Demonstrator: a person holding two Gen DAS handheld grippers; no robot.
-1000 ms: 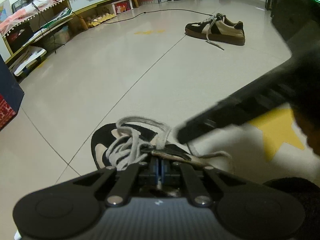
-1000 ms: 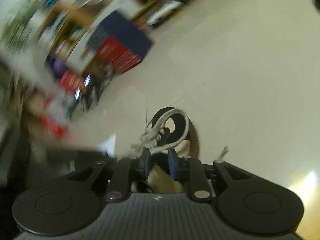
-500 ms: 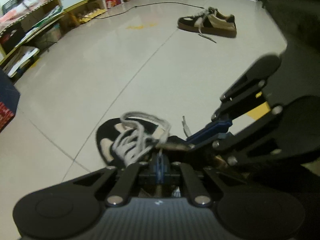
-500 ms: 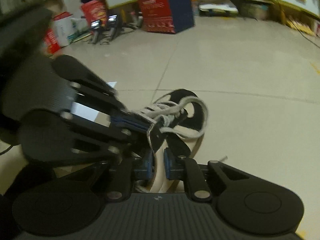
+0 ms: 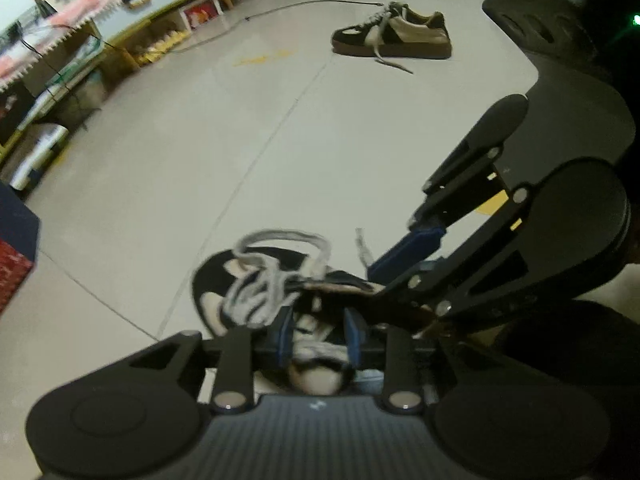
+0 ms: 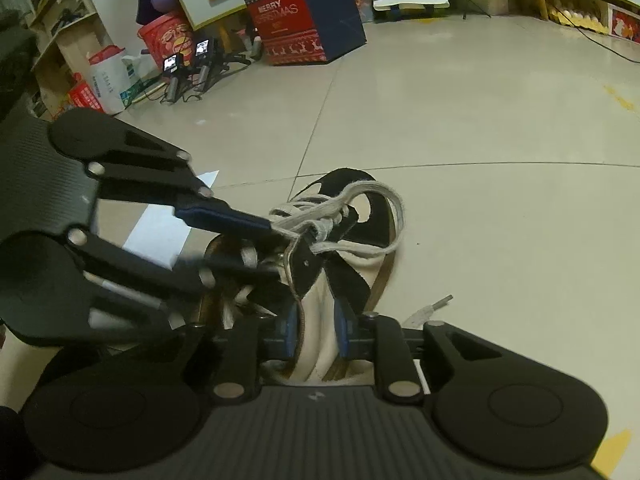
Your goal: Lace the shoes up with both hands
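A black and cream shoe lies on the tiled floor with grey-white laces looped loosely over its front. My left gripper hangs over the shoe's opening, its jaws opening, with only the shoe's lining showing between the blue pads. In the right wrist view its fingertips reach the laces from the left. My right gripper also has its jaws opening. They straddle the shoe's cream side and black eyelet flap without pressing. It enters the left wrist view from the right.
A second matching shoe lies far off across the floor, with a cable behind it. Shelving lines the left wall. A Christmas box, small cameras on tripods and a white sheet sit beyond the shoe. A loose lace end rests on the tile.
My left jaws, shut a second ago, have parted over the shoe. The right gripper swung in beside the left one, narrowed on the eyelet flap, then widened again.
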